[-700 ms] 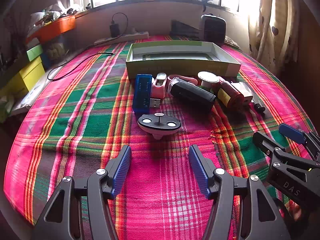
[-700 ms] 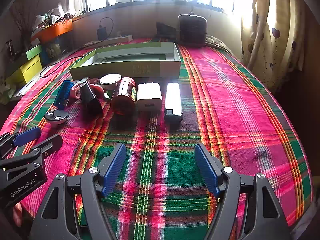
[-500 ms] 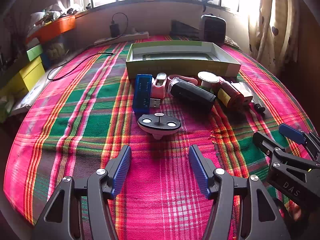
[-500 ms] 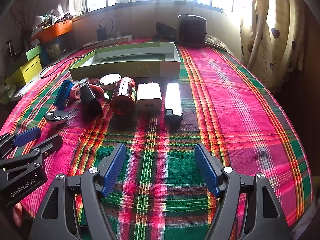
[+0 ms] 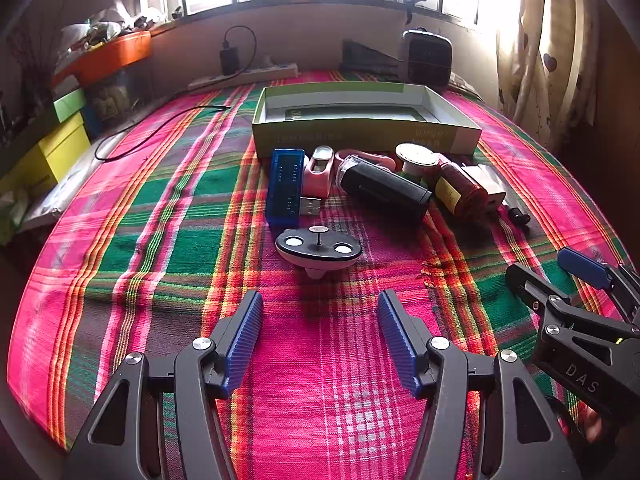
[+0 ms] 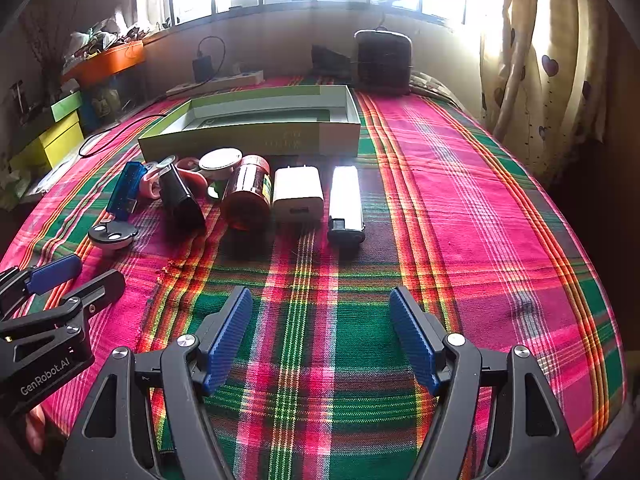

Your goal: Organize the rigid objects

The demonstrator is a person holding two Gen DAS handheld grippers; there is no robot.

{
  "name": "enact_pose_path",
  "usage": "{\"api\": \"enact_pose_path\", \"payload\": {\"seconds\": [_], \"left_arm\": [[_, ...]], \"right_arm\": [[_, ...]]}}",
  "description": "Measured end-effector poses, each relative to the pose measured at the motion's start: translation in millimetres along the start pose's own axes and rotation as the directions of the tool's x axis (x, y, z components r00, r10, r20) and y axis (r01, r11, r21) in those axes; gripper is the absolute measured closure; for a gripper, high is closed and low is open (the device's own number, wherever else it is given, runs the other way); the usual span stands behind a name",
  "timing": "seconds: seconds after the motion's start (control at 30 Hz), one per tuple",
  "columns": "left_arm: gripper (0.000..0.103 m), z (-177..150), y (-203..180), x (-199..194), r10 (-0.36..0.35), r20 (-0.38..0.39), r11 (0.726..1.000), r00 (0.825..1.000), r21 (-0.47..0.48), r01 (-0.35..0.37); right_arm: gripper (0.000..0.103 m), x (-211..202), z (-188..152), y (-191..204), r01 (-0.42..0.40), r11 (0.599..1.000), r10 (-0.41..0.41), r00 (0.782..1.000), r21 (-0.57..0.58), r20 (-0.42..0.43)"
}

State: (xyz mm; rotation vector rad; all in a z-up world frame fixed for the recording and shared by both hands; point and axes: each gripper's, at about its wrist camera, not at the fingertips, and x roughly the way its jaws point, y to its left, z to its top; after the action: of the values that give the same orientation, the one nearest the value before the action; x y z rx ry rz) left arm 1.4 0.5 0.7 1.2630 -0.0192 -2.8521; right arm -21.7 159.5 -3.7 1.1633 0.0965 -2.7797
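Note:
A row of small objects lies in front of an open green box (image 5: 366, 134) (image 6: 256, 138) on the plaid cloth. From left: a blue USB stick (image 5: 285, 186) (image 6: 125, 186), a pink clip (image 5: 320, 170), a black cylinder (image 5: 384, 192) (image 6: 182, 198), a white-lidded jar (image 5: 416, 158) (image 6: 220, 162), a red bottle (image 5: 458, 192) (image 6: 250, 196), a white charger (image 6: 298, 194) and a white-and-black lighter (image 6: 346, 204). A black-and-white disc (image 5: 318, 250) (image 6: 113, 236) sits nearer. My left gripper (image 5: 320, 340) hangs open just short of the disc. My right gripper (image 6: 320, 336) is open, short of the charger and lighter.
A black speaker (image 6: 382, 60) and a power strip (image 5: 244, 76) with a plugged charger sit by the window wall. Yellow and green boxes (image 5: 52, 144) and an orange tray (image 5: 108, 56) line the left side. A curtain (image 6: 532, 60) hangs at the right.

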Motion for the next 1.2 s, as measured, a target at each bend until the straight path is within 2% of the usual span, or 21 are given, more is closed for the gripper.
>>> {"api": "enact_pose_path", "payload": {"seconds": [1.2], "left_arm": [[0.044, -1.6, 0.7, -0.1, -0.006, 0.011, 1.0, 1.0, -0.011, 0.006]], "right_arm": [[0.032, 0.0, -0.3, 0.0, -0.001, 1.0, 0.001, 1.0, 0.0, 0.001]]}}
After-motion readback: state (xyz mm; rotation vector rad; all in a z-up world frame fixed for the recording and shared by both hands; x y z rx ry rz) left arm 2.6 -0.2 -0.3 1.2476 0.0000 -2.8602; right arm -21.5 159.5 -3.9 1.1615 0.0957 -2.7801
